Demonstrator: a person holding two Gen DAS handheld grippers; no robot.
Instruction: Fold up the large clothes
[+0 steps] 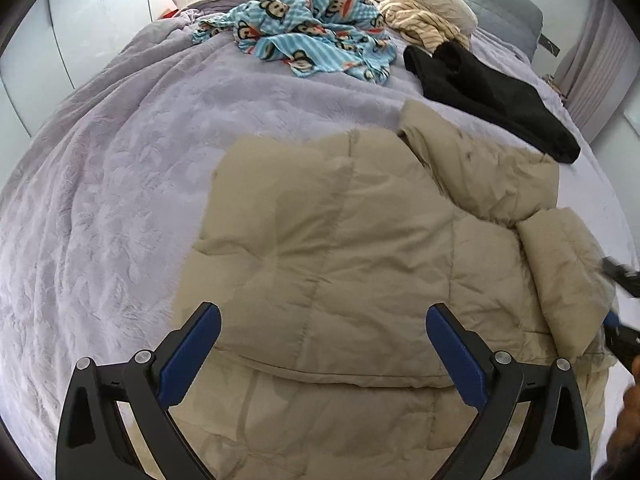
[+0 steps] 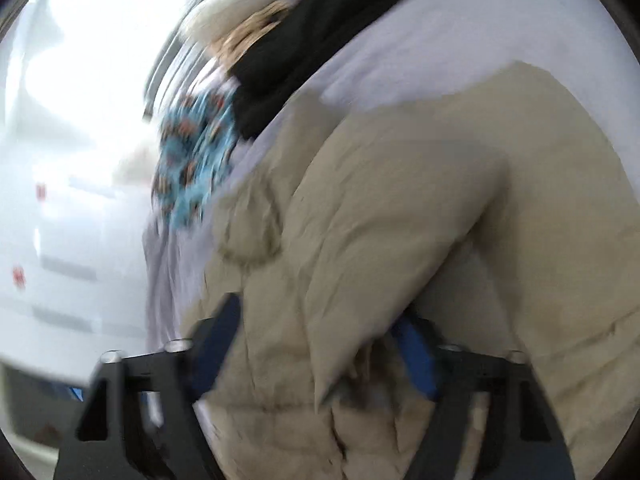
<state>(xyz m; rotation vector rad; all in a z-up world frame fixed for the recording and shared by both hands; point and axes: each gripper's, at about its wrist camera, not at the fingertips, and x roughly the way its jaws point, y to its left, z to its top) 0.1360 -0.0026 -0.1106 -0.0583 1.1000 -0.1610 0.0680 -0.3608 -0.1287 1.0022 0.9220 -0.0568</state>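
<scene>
The tan puffy coat (image 1: 360, 240) fills the picture's middle, running bottom to top, straight ahead of the wide-open, empty left gripper (image 1: 323, 344).

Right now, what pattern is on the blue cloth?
Light-blue stripes with monkey faces on the blue cloth; left wrist view.

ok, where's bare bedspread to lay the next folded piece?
Biggest free patch: lavender bedspread left of the beige puffer jacket, reaching up to the blue monkey-print garment. A narrow strip runs between jacket and that garment. Right side is crowded: black garment, striped cream clothes, right tongs.
</scene>
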